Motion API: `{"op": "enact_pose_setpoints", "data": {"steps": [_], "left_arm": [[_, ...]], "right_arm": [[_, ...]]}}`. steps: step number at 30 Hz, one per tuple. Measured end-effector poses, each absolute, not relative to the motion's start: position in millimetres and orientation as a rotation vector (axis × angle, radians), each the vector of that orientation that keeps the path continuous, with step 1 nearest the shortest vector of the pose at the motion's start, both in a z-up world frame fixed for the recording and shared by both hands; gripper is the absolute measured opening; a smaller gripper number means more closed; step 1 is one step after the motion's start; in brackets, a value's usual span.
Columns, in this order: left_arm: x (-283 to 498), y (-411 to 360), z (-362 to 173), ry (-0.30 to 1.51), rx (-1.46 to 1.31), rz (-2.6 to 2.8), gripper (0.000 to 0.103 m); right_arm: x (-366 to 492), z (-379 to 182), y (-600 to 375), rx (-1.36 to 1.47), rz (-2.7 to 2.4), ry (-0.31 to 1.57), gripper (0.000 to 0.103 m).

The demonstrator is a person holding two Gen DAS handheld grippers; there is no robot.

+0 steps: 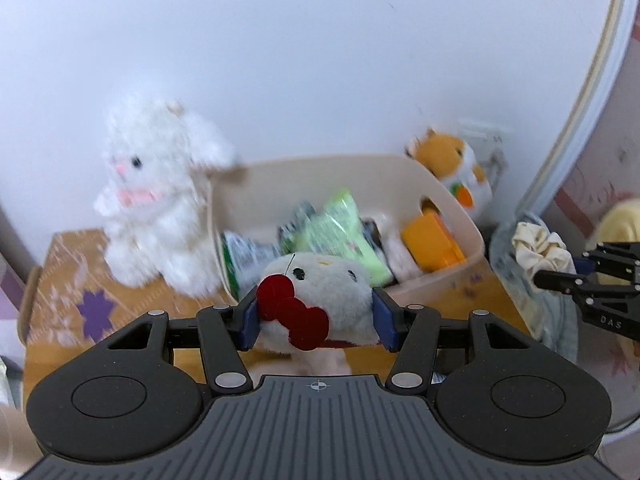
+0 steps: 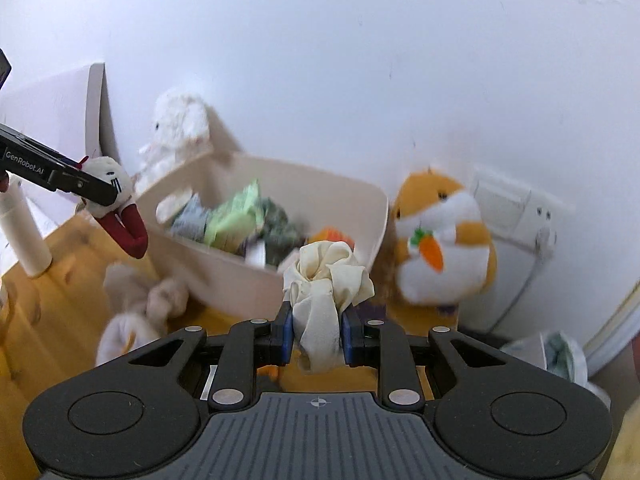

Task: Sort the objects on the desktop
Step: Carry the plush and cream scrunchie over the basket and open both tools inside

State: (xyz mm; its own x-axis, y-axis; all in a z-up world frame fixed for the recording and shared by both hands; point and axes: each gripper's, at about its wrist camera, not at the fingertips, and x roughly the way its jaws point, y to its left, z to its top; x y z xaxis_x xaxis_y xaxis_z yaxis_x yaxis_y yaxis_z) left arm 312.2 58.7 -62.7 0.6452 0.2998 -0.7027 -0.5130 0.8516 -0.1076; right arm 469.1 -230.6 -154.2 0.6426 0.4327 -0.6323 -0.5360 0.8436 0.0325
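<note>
My left gripper (image 1: 316, 320) is shut on a white plush toy with a red bow (image 1: 320, 292), held above the table in front of a beige bin (image 1: 452, 200). In the right wrist view that toy (image 2: 108, 176) hangs at the far left in the left gripper (image 2: 102, 194). My right gripper (image 2: 316, 336) is shut on a cream fabric scrunchie (image 2: 326, 280), lifted near the bin's front wall (image 2: 224, 276). The scrunchie (image 1: 540, 248) and the right gripper (image 1: 556, 276) also show at the right edge of the left wrist view.
The bin holds green packets (image 1: 340, 228) and an orange block (image 1: 432, 244). A white fluffy rabbit (image 1: 156, 200) stands left of it, an orange hamster plush (image 2: 440, 236) right of it. Another pale plush (image 2: 140, 308) lies on the yellow tabletop (image 2: 60, 300). A white tube (image 2: 24, 232) stands at left.
</note>
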Motion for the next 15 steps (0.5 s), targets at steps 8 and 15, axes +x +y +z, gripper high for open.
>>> {"op": "enact_pose_setpoints", "data": {"steps": [8,15], "left_arm": [[335.3,86.9,-57.1,0.696,-0.284,0.545,0.056],[358.3,104.1,-70.1,0.699,-0.286,0.598,0.056]], "right_arm": [[506.6,-140.6,-205.3,-0.194,0.55,0.625,0.022],[537.6,-137.1,-184.4,-0.203,0.52,0.605,0.022]]}}
